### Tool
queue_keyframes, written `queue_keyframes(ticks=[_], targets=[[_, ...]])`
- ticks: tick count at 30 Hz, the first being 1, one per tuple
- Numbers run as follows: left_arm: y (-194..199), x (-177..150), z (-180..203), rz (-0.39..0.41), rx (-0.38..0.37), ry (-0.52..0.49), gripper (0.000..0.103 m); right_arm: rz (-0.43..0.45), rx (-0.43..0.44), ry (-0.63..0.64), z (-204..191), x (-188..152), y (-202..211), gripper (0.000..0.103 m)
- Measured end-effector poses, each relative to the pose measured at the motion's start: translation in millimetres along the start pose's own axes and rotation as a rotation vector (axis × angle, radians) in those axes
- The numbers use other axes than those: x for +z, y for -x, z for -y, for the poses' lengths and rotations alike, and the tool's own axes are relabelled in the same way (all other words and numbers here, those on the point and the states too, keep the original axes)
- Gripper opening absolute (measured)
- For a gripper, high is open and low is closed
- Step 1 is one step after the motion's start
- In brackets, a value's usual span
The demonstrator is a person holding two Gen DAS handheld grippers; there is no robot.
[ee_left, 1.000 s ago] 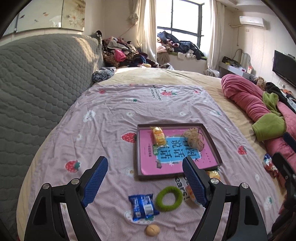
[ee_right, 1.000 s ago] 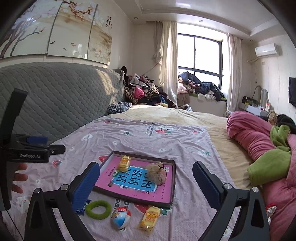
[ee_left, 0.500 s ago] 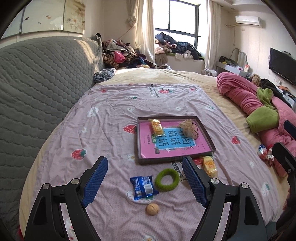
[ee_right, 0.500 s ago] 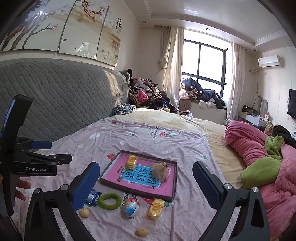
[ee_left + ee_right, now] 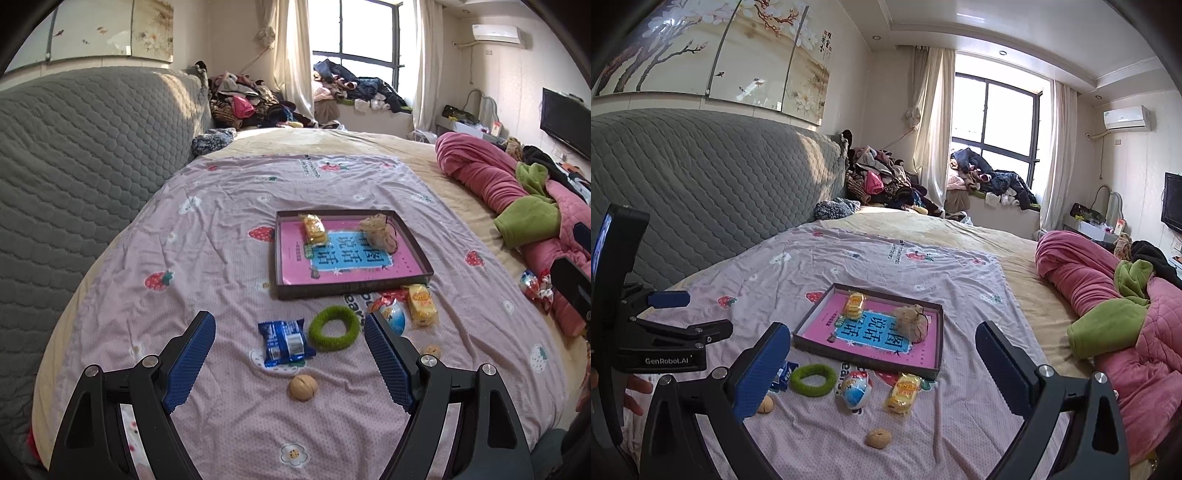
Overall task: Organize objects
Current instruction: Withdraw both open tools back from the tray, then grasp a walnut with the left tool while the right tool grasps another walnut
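Note:
A dark shallow tray (image 5: pixel 280 258) with a pink and blue printed floor lies on the lilac bedspread, holding a yellow snack pack (image 5: pixel 313 228) and a tan pouch (image 5: pixel 380 232). In front of it lie a blue packet (image 5: pixel 285 342), a green ring (image 5: pixel 334 328), a walnut (image 5: pixel 303 387), an egg-shaped toy (image 5: pixel 393 319), another yellow pack (image 5: pixel 421 306) and a second walnut (image 5: pixel 432 350). My left gripper (image 5: pixel 287 321) hovers open above the blue packet and ring, touching neither. My right gripper (image 5: pixel 882 328) hangs open short of the tray (image 5: pixel 864 360), above the toy (image 5: pixel 855 387).
A grey quilted headboard (image 5: pixel 85 166) runs along the left. A pink and green quilt (image 5: pixel 517 199) is bunched at the right, with a shiny wrapper (image 5: pixel 535 286) beside it. Clothes are piled by the window at the back. A hand (image 5: pixel 635 395) holds the left gripper (image 5: pixel 701 314).
Both grippers have drawn back from the tray toward the near side of the bed. The tray looks smaller and walnuts have come into view. Both sets of jaws stay wide.

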State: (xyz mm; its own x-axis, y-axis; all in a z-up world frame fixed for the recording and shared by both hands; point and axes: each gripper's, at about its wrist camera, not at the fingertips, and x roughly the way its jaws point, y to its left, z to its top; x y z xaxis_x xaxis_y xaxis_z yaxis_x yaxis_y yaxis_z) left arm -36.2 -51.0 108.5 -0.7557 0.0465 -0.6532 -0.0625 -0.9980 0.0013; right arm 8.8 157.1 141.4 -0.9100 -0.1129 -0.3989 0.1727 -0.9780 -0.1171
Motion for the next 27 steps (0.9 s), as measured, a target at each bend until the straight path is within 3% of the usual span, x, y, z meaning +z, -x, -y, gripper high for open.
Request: queue_keyframes(ticks=[12,27], targets=[[-26,-33,12,-0.022,0.034,-0.007,0.084,-0.080,0.003,-0.031,4,-36,-25,0.101],[-74,-75,19,-0.127,0.031,0.008,0.084,-0.192,0.017,-0.045,6,-77,-62,0.101]])
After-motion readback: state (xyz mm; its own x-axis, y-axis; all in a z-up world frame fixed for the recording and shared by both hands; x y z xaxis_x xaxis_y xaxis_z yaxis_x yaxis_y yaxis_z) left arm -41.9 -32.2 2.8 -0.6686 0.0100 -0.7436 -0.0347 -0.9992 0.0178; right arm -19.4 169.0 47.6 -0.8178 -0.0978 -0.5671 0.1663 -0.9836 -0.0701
